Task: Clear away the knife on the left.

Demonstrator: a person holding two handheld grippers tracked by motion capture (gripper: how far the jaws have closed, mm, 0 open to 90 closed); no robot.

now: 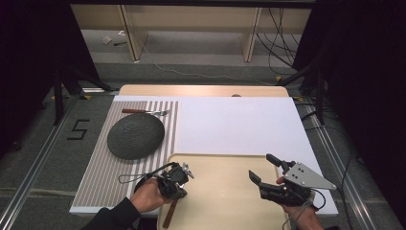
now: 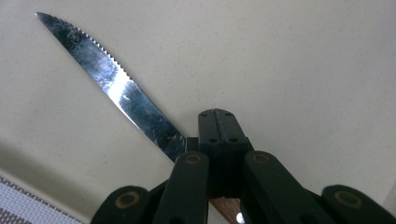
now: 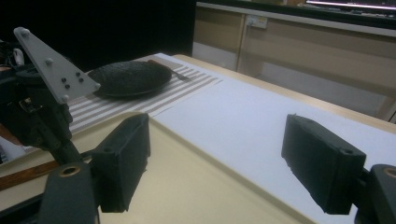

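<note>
Gripping: the wooden-handled serrated steel knife (image 2: 116, 84) is clamped at the blade's base by the left gripper (image 1: 184, 173).
Location: it is held low over the beige plastic tray (image 1: 225, 191).
Axis: handle toward the person, tip forward.
Right gripper (image 1: 262, 170): spread wide, nothing grasped, well apart.

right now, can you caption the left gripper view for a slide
Left tool shut on a serrated steak knife at its handle end, blade over the beige tray.
</note>
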